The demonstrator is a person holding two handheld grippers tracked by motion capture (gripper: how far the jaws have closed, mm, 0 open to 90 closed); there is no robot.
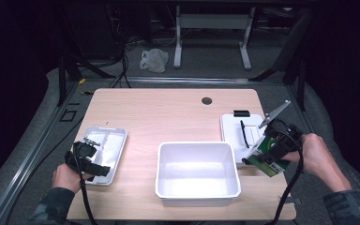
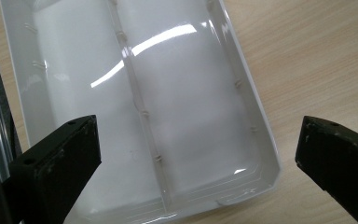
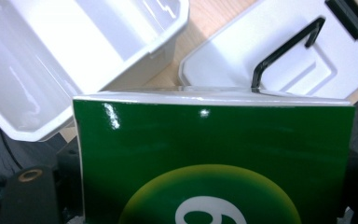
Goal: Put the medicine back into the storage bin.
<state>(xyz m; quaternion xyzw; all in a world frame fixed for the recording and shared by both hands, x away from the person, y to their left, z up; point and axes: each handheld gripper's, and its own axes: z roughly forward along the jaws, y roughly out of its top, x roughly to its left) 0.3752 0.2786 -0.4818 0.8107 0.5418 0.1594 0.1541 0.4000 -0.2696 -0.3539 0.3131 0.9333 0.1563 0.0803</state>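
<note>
The right gripper (image 1: 268, 151) is clamping a green box (image 3: 214, 158) just right of the white bin (image 1: 198, 174). Left of the bin, the left gripper (image 1: 92, 154) is hovering wide open over a divided tray (image 2: 135, 102). Beyond the box, a white lid (image 1: 239, 131) is lying flat.

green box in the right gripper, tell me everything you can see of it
The green box is a flat, glossy carton, deep green with a white edge along its top and a yellow-green glowing circle holding part of a white figure. The right gripper is shut on it, holding it tilted above the table's right side, between the white bin and the white lid with the black handle. In the high view a white label patch shows on its lower end. Apart from the jaws, whether anything touches it cannot be told.
</note>
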